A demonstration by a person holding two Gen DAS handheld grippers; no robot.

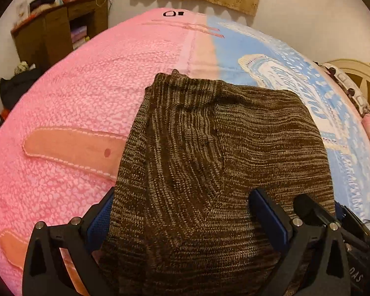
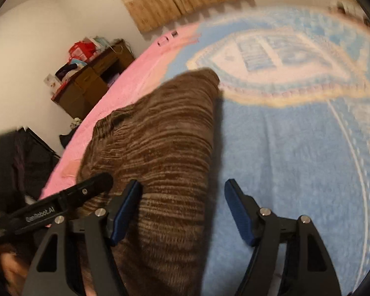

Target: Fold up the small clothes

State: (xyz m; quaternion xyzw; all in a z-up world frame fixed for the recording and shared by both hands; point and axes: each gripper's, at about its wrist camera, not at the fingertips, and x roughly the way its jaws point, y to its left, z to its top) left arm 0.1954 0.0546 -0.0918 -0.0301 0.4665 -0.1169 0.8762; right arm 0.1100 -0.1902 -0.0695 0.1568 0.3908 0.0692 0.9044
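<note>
While the brown knitted garment [image 1: 209, 153] lay spread on the bed's pink and blue blanket [image 1: 69, 103], the left gripper [image 1: 185, 212] sat with its jaws released, wide apart, straddling the near edge of the cloth. Jaws parted too, the right gripper [image 2: 182, 204] had one blue pad against the knit (the other stood over bare blue blanket), gripping nothing. I judged the fold only about to start: a grasp was being lined up. Next, both would need to pinch that near hem and carry it over toward the far end.
</note>
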